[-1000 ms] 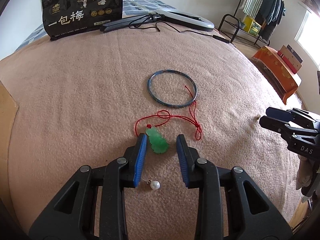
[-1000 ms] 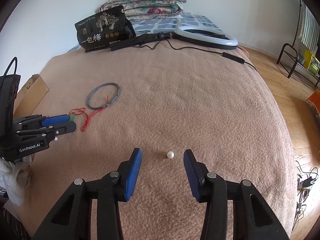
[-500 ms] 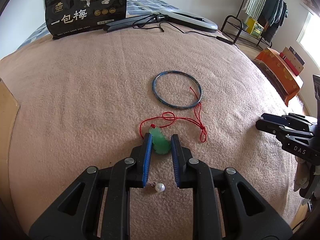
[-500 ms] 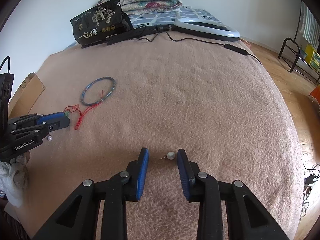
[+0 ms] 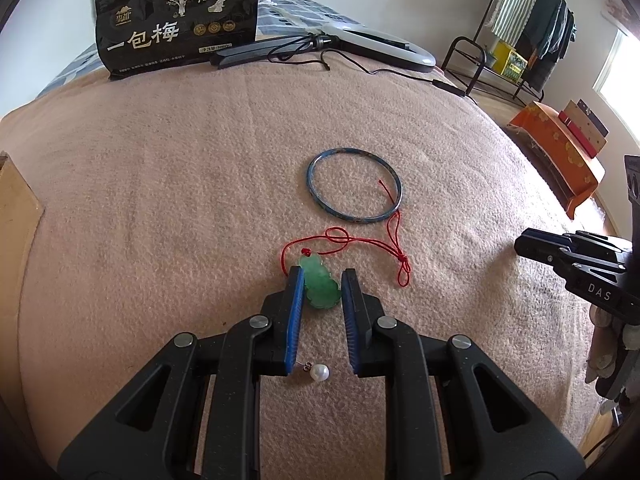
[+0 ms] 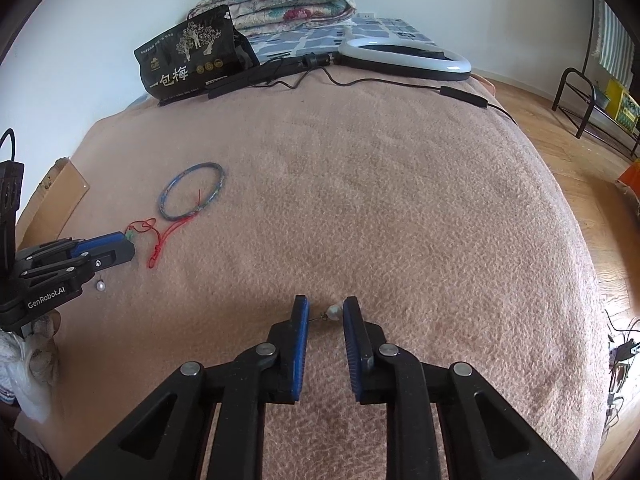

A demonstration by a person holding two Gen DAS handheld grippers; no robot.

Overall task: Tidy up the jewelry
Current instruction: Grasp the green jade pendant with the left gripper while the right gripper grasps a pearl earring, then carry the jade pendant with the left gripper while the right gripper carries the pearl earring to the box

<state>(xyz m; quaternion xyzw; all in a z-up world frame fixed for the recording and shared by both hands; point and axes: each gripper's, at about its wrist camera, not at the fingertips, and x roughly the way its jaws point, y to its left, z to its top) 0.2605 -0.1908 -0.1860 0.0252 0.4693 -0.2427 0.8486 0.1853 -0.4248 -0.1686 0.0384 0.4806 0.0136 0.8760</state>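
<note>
My left gripper (image 5: 321,280) is shut on the green jade pendant (image 5: 319,286), whose red cord (image 5: 384,240) trails up to a blue bangle (image 5: 354,191) on the pink blanket. A pearl earring (image 5: 320,371) lies under the left fingers. My right gripper (image 6: 325,311) is shut on a second pearl earring (image 6: 333,313), its post against the left pad. The left gripper also shows in the right wrist view (image 6: 120,250), beside the bangle (image 6: 191,191).
A black snack bag (image 5: 176,20), a ring light (image 6: 404,58) with its cable and folded quilts (image 6: 280,0) lie at the far end of the bed. A cardboard box (image 5: 16,216) stands at the left edge. A clothes rack (image 5: 520,40) stands beyond the bed.
Both grippers have closed: the left onto the jade pendant, the right onto the pearl earring. Both have edged forward slightly.
</note>
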